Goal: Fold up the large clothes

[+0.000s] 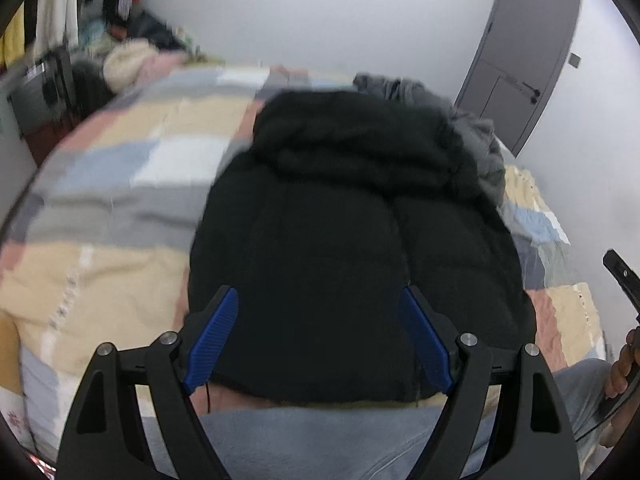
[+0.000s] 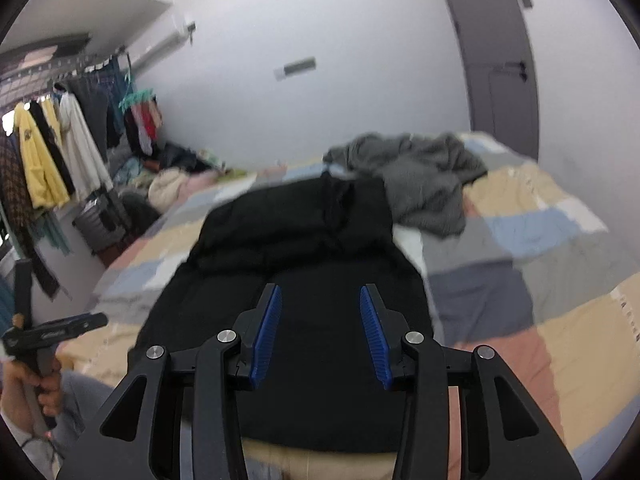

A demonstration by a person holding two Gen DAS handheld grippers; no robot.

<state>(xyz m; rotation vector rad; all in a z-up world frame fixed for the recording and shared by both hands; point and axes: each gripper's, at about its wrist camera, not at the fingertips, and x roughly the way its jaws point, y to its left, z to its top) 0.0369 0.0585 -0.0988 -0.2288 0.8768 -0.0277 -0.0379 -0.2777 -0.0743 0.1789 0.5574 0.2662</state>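
Note:
A black padded hooded jacket (image 1: 352, 216) lies folded lengthwise on the patchwork bed, hood at the far end; it also shows in the right wrist view (image 2: 296, 248). My left gripper (image 1: 318, 300) is open and empty, above the jacket's near hem. My right gripper (image 2: 320, 296) is open and empty, above the near part of the jacket. The right gripper's body (image 1: 624, 280) shows at the right edge of the left wrist view, and the left gripper's body (image 2: 52, 334) at the left edge of the right wrist view.
A crumpled grey garment (image 2: 420, 176) lies on the bed beyond the jacket, also in the left wrist view (image 1: 460, 120). The patchwork bedspread (image 1: 120, 184) covers the bed. A clothes rack (image 2: 60, 144) stands at left. A grey door (image 1: 524, 52) is at the far right.

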